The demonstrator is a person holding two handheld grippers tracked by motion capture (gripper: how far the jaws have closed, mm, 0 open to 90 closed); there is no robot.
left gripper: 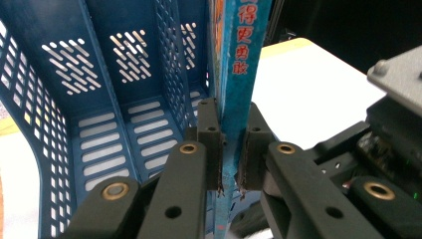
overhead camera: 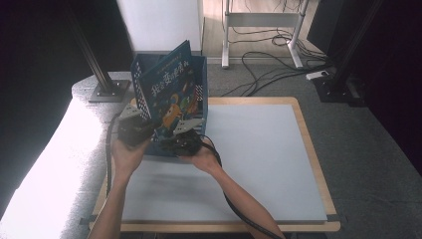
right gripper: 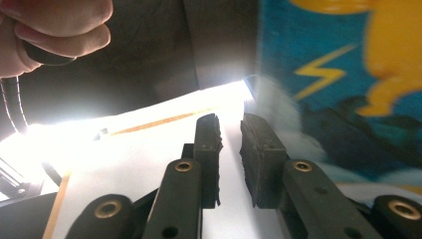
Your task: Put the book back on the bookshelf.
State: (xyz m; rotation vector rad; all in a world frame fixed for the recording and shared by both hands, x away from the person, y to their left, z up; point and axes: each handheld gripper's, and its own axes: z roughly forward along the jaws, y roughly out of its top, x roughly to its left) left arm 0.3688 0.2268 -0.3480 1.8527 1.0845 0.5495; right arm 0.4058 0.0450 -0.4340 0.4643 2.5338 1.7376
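The left gripper pinches the spine of the blue book, which stands upright just beside the blue file rack. The right gripper holds nothing — its jaws are narrowly parted, with the book's cover just to their right.

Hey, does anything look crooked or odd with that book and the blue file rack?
Yes. The book leans at a slant, its top corner poking above the blue file rack instead of sitting square. The left gripper clamps its spine, whose lower edge looks frayed.

Lab: floor cables, alu frame posts.
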